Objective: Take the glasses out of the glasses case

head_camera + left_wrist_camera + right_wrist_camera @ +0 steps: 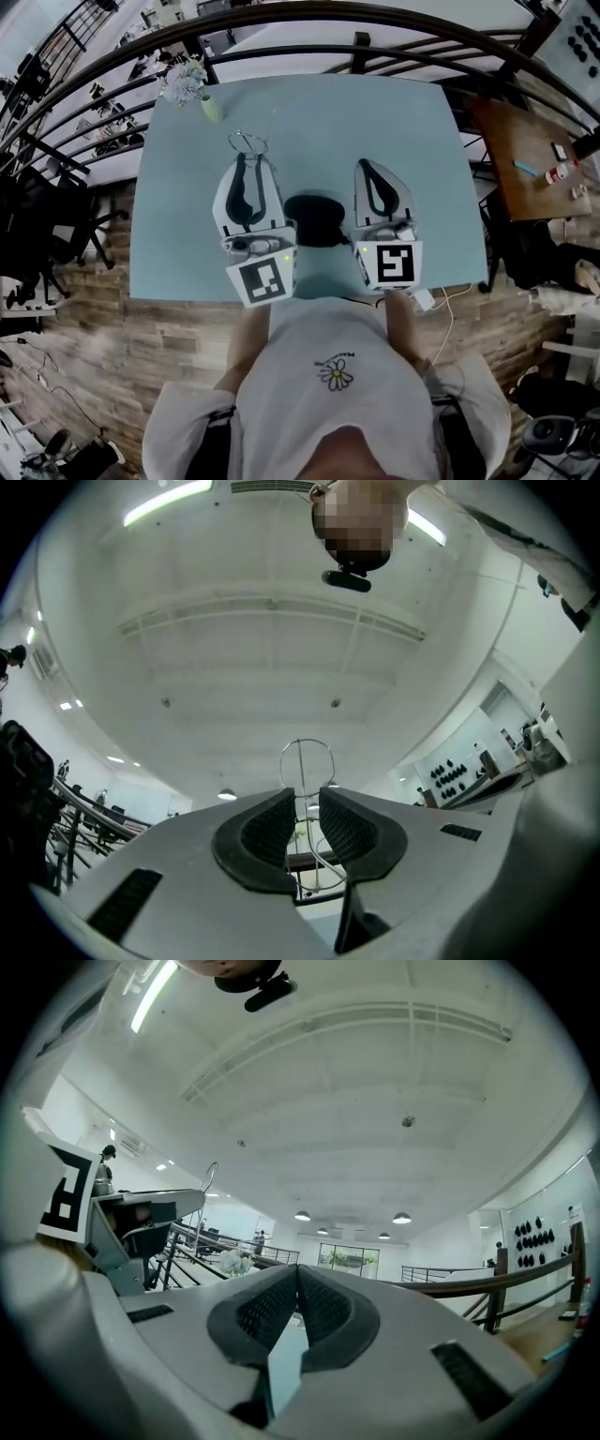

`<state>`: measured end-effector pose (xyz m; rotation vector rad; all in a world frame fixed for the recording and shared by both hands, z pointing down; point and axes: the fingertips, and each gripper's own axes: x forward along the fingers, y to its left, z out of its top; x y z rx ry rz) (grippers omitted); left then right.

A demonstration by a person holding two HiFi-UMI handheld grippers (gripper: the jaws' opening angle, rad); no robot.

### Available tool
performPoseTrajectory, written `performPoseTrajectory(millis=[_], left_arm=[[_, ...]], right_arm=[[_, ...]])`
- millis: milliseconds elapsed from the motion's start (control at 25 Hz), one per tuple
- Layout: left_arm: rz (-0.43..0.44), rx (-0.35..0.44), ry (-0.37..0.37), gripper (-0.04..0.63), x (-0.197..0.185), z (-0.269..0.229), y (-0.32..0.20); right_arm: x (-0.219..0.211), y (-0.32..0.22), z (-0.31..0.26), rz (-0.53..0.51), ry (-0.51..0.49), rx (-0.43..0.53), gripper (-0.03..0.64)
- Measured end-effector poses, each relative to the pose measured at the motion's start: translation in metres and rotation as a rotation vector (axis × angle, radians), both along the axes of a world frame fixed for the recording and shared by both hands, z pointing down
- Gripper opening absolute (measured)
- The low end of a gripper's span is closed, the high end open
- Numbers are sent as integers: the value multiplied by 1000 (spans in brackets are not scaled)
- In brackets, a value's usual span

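Observation:
Thin wire-framed glasses hang in the air above the light blue table, pinched by my left gripper. In the left gripper view one round lens ring of the glasses sticks up past the fingertips, and the left gripper is shut on the frame and points up at the ceiling. The black glasses case lies on the table between the two grippers. My right gripper hovers just right of the case. In its own view the right gripper is shut with nothing in it.
A small vase of pale flowers stands at the table's far left corner. A dark curved railing runs behind the table. A wooden table with small items is at the right. A white plug and cable lie at the near right edge.

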<state>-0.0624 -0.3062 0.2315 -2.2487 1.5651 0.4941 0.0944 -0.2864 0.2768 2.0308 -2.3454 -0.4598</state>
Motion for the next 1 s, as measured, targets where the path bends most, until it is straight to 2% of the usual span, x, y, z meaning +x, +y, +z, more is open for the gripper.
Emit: performPoseTrajectory(millis=[320, 880, 920, 1000], left_arm=[[12, -8, -50, 89, 0, 25, 16], [7, 17, -50, 81, -4, 15, 13], [0, 18, -54, 31, -4, 16, 13], [-12, 10, -72, 18, -4, 18, 11]], right_arm=[[2, 7, 10, 19, -22, -26, 9], [1, 3, 10, 14, -30, -34, 9], [1, 3, 10, 13, -30, -34, 9], [1, 2, 9, 8, -32, -33, 9]])
